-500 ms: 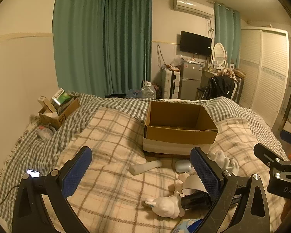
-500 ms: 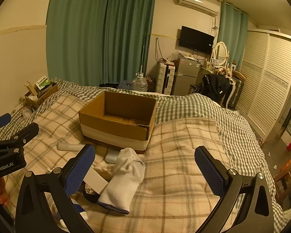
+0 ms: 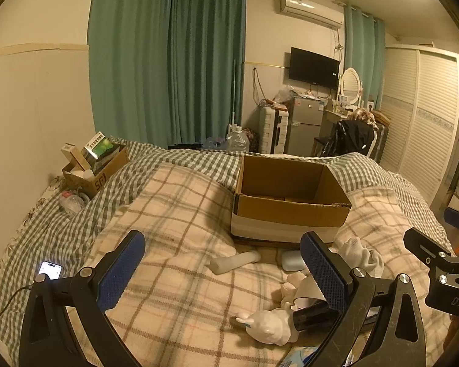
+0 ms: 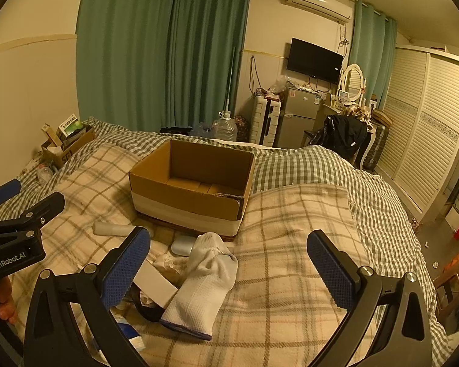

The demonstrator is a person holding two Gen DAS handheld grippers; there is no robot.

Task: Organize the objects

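An open cardboard box (image 3: 290, 211) (image 4: 192, 202) stands on the plaid bed. In front of it lie a white tube (image 3: 234, 261) (image 4: 111, 229), a pale blue case (image 3: 292, 260) (image 4: 182, 244), a white sock (image 4: 203, 284) (image 3: 359, 255), a white bunny toy (image 3: 267, 327), a black cylinder (image 3: 313, 318) and crumpled paper (image 4: 165, 264). My left gripper (image 3: 222, 270) is open and empty above the bed, left of the pile. My right gripper (image 4: 229, 267) is open and empty, over the sock.
A lit phone (image 3: 50, 270) on a cable lies at the bed's left edge. A small box of goods (image 3: 95, 168) and a plastic bottle (image 3: 72, 202) sit by the wall. A fridge (image 3: 304, 125), chair (image 3: 350, 137) and wardrobe (image 3: 425, 122) stand beyond the bed.
Both grippers have barely moved; the views are almost the same. Nothing was taken hold of or let go.
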